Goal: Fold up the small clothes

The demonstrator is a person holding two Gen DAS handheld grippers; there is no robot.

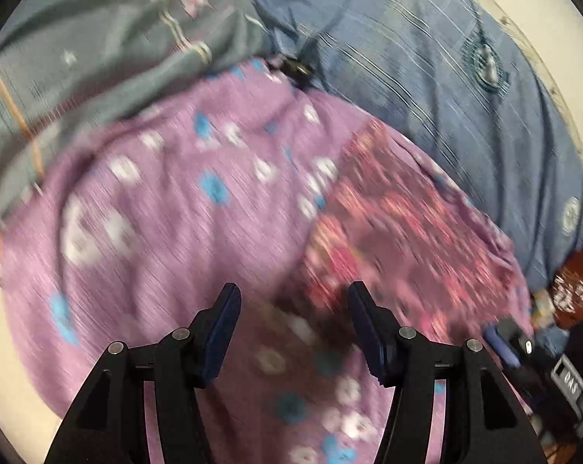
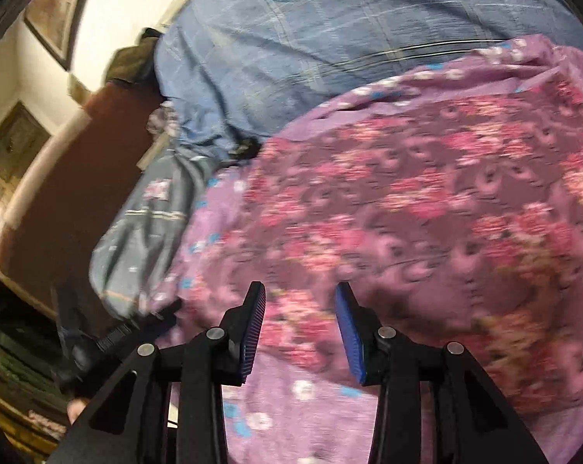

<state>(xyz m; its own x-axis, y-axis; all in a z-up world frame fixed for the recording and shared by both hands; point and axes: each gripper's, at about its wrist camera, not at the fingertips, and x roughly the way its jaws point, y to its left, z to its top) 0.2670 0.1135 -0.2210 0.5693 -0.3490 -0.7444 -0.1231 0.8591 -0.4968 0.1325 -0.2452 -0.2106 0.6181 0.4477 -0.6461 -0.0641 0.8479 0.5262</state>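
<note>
A maroon cloth with pink flowers lies flat on a lilac sheet with white and blue flowers. My left gripper is open and empty, hovering just above the cloth's near left edge. In the right wrist view the same maroon floral cloth fills the middle, on the lilac sheet. My right gripper is open and empty, over the cloth's near edge. Both views are motion-blurred.
A blue checked bedsheet and a grey-green patterned cloth lie beyond the lilac sheet. The other gripper shows at the right edge of the left view. A reddish-brown bed frame and a pale wall lie left in the right view.
</note>
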